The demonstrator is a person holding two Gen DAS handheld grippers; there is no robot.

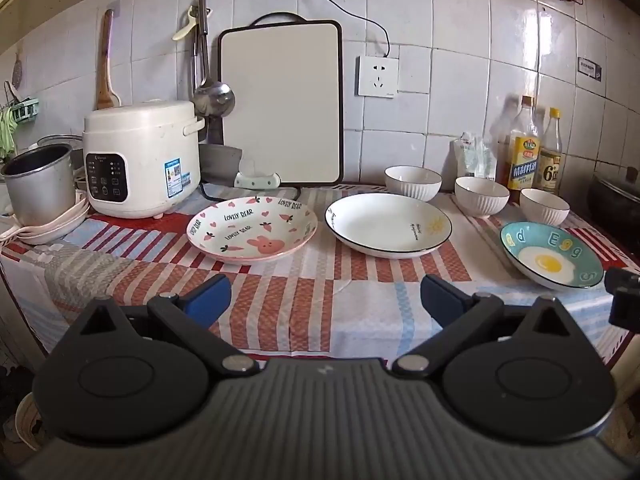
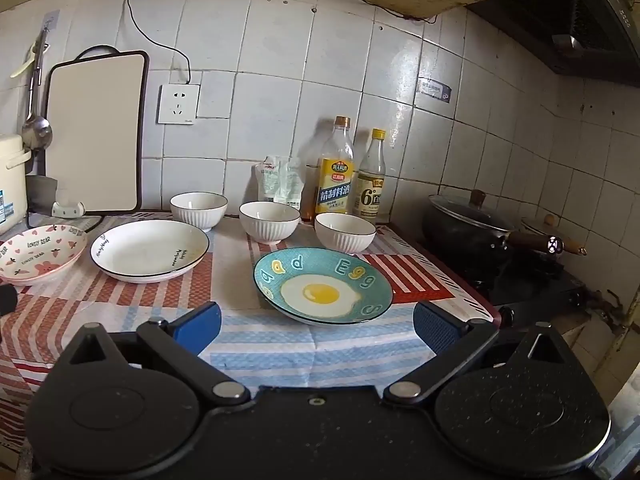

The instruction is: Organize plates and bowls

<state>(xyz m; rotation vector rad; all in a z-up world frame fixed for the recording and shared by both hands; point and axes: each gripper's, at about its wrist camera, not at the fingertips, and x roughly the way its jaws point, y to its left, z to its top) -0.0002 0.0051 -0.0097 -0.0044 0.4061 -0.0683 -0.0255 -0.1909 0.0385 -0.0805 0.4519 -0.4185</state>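
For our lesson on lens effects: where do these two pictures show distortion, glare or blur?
Left wrist view: the fisheye bows the wall tiles and darkens the corners; the bottles look slightly smeared. Right wrist view: tile lines curve likewise, window glare shines on the tiles above the bottles, and the range hood sits in deep shadow.

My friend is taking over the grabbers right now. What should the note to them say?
Left hand-held gripper: open, empty.
Right hand-held gripper: open, empty, just short of the blue egg plate.
In a row on the checked cloth: pink bunny plate, white plate, blue egg plate.
Three white bowls stand apart behind them.
Done: nothing stacked.
Left: stack plates, nest bowls.
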